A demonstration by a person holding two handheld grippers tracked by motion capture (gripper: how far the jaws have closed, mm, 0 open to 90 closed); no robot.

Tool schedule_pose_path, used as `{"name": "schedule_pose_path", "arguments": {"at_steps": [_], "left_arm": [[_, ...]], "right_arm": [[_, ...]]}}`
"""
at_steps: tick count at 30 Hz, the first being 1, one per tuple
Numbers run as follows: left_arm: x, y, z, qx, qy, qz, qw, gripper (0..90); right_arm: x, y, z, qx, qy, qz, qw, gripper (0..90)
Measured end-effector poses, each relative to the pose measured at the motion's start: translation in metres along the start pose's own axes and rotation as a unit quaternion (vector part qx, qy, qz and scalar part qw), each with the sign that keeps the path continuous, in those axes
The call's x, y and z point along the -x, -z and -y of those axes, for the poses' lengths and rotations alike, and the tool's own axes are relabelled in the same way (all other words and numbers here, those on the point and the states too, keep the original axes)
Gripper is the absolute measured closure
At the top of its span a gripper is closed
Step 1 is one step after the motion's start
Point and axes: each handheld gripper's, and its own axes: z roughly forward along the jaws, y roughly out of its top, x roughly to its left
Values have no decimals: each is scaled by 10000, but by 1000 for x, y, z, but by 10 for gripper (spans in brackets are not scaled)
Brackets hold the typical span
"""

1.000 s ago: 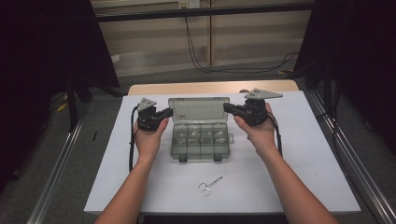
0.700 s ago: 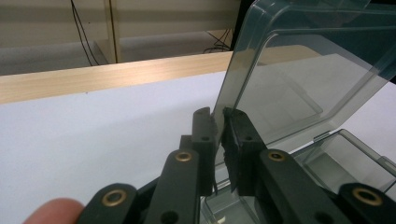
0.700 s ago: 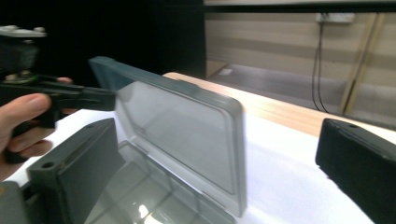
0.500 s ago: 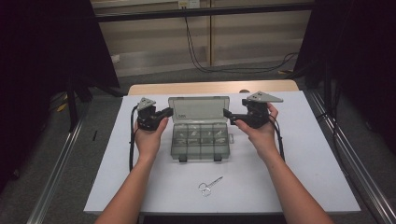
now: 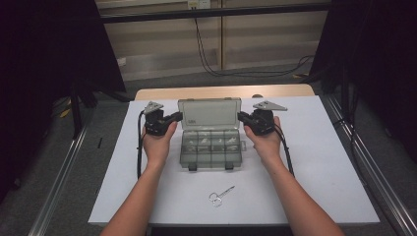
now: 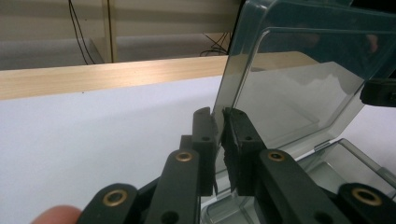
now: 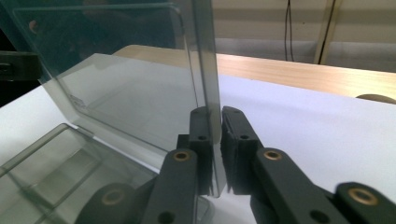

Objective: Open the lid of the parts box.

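A smoky clear plastic compartment box (image 5: 211, 153) sits mid-table with its lid (image 5: 210, 114) raised. My left gripper (image 5: 179, 116) is shut on the lid's left edge; in the left gripper view its pads (image 6: 218, 140) pinch the clear lid (image 6: 299, 84) above the box base (image 6: 355, 163). My right gripper (image 5: 241, 116) grips the lid's right edge. Its jaws have just been closing, and the lid (image 7: 130, 84) now stands between the pressed pads (image 7: 215, 140). Small parts lie in some compartments.
Small metal scissors (image 5: 220, 195) lie on the white table sheet (image 5: 319, 162) near the front edge. A wooden strip (image 5: 221, 92) runs along the back of the table. Metal rails (image 5: 373, 172) flank both sides, and cables hang behind.
My right gripper has sunk a little at the lid's right edge. The left gripper and the box base have stayed put.
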Motion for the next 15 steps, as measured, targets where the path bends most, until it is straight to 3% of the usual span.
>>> {"name": "schedule_pose_path", "arguments": {"at_steps": [4, 5, 9, 15], "left_arm": [[-5, -8, 1, -74, 97, -5, 9999, 822], [-8, -11, 3, -162, 169, 79, 9997, 810], [-14, -16, 6, -257, 210, 113, 9994, 775], [-27, -30, 11, -680, 473, 440, 9956, 743]], "right_arm": [[0, -3, -3, -71, -44, 96, 9999, 855], [1, -5, -5, -118, -51, 117, 9998, 857], [6, -9, -5, -117, -141, 12, 9998, 855], [13, -15, -5, -126, -328, -103, 9993, 853]]}}
